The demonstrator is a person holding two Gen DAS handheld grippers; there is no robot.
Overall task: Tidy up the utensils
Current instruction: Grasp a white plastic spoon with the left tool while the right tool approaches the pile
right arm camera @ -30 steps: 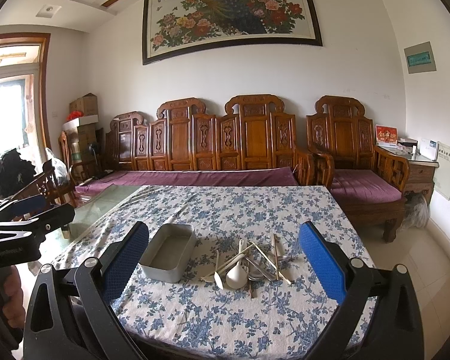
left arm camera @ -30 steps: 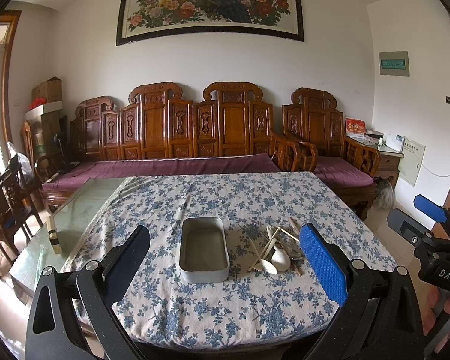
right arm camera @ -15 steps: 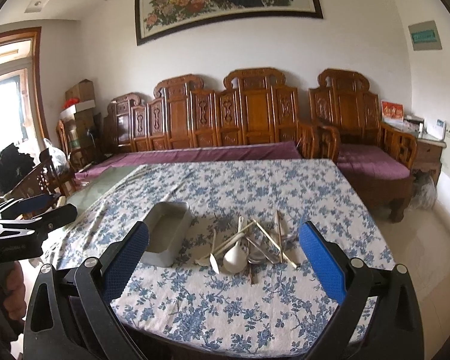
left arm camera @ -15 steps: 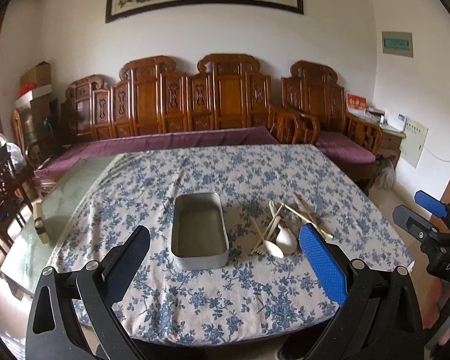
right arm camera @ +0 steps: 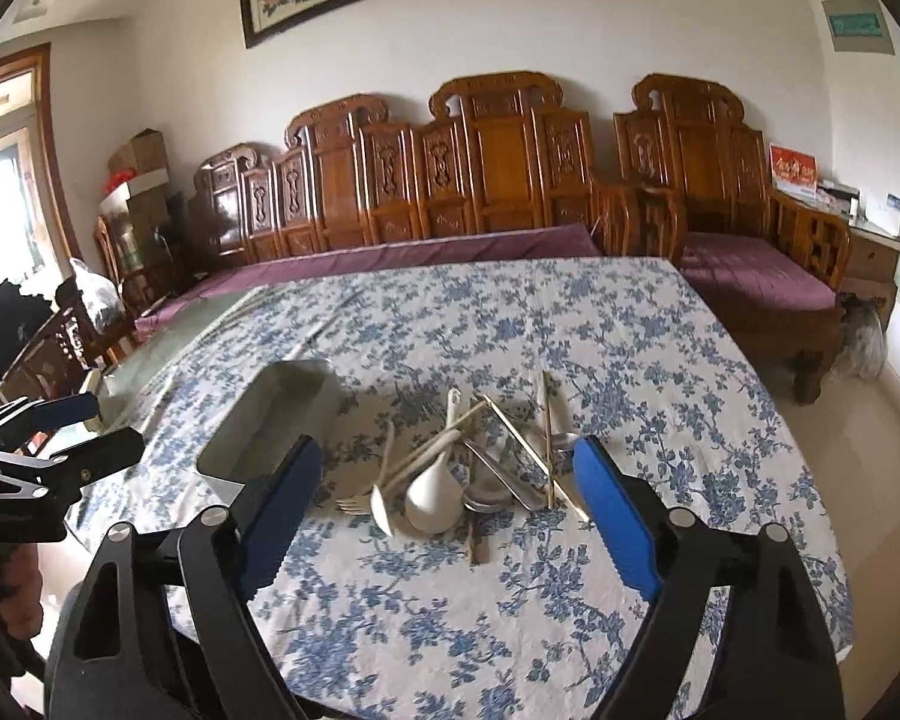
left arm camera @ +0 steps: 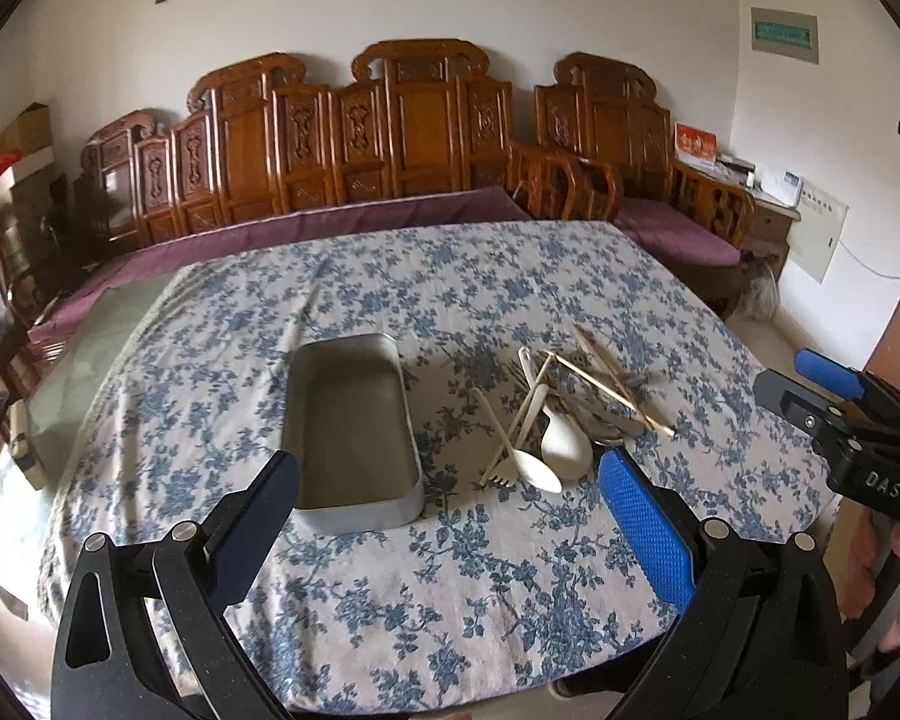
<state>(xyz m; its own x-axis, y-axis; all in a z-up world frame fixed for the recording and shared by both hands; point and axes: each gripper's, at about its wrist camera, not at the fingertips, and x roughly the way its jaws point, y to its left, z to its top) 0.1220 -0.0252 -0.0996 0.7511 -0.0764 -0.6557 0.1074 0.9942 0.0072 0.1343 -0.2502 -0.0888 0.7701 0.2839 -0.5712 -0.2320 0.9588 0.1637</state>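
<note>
We are closing on the table since the earlier frames. Both the right gripper (right arm camera: 447, 495) and left gripper (left arm camera: 450, 507) are gaping, holding nothing. The utensil pile (right arm camera: 468, 468) is lying mid-frame, dead ahead of the right, handles pointing away; the metal tray (left arm camera: 351, 426) is sitting just left.

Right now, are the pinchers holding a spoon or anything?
No, nothing is held. The left gripper and right gripper are both open, above the tablecloth, and the utensil pile lies untouched beside the metal tray.

2 near-edge views, shared table (left arm camera: 426, 276)
</note>
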